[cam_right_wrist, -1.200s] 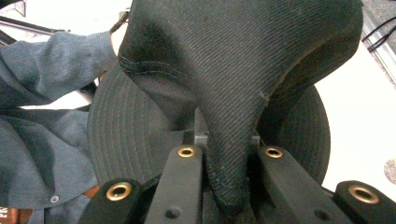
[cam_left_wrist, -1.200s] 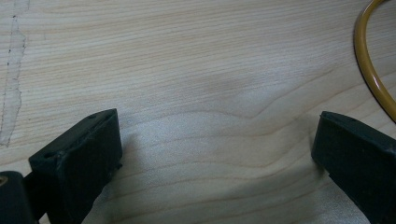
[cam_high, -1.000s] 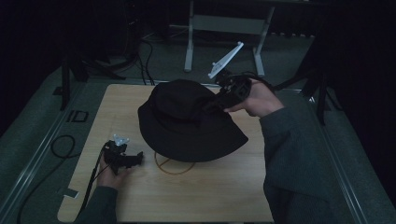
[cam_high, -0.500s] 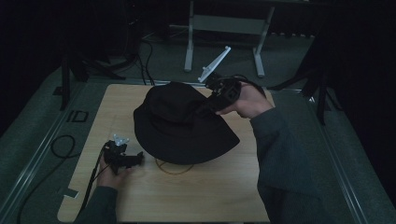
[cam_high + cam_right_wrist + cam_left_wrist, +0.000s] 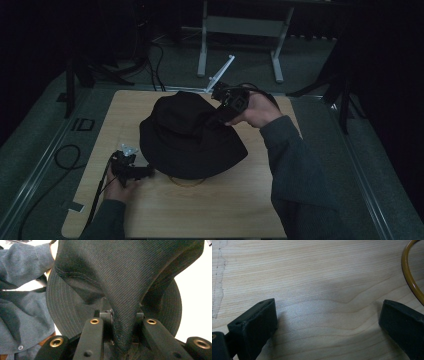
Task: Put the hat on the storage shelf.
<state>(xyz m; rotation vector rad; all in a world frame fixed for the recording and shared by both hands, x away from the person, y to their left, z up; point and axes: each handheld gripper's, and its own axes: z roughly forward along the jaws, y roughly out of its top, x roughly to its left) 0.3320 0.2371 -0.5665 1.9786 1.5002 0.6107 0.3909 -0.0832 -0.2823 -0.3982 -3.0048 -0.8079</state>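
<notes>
A black bucket hat [image 5: 192, 137] sits at the middle of the wooden table [image 5: 210, 212]. At its two o'clock the right gripper [image 5: 220, 116] pinches a fold of the crown, the hand behind it toward three o'clock. At the hat's eight o'clock the left gripper [image 5: 145, 171] lies low on the wood just beside the brim. A thin brownish ring [image 5: 187, 182] peeks from under the brim at six o'clock

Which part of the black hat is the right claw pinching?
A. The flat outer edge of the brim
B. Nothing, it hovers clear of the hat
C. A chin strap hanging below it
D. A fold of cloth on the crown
D: in the right gripper view, the right claw is shut on a bunched fold of the hat crown, with the brim spreading out beyond it.
</notes>
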